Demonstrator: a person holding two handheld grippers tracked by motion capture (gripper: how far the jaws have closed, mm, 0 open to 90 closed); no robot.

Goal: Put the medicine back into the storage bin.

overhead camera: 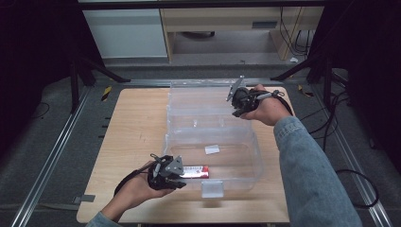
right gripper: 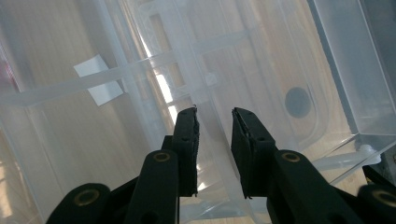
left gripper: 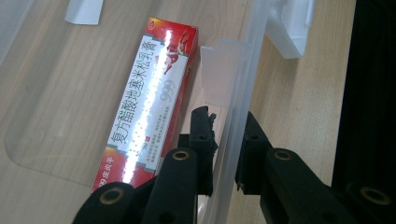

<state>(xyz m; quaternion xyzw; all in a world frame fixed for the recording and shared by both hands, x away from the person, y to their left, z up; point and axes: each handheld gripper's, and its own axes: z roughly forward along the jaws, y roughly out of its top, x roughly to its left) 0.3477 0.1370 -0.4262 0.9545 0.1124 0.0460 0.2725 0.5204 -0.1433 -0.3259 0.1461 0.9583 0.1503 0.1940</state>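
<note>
A clear plastic storage box (overhead camera: pixel 258 158) stands open on the wooden table, its lid (overhead camera: pixel 198 101) folded back behind it. A red and white ointment carton (overhead camera: pixel 195 171) lies flat on the box floor by the near wall; the left gripper view shows this carton (left gripper: pixel 149 102) close up. My left gripper (overhead camera: pixel 183 178) straddles the near wall (left gripper: pixel 233 116), one jaw inside and one outside, shut on it (left gripper: pixel 227 126). At the far right, my right gripper (overhead camera: pixel 235 112) is shut on the lid's rim (right gripper: pixel 210 154), which runs between its jaws (right gripper: pixel 215 116).
A small white label (overhead camera: pixel 212 149) is stuck to the box floor. A white latch (overhead camera: pixel 212 188) hangs from the near wall. Bare table lies left of the box (overhead camera: pixel 137 123). Dark frame legs and cables surround the table.
</note>
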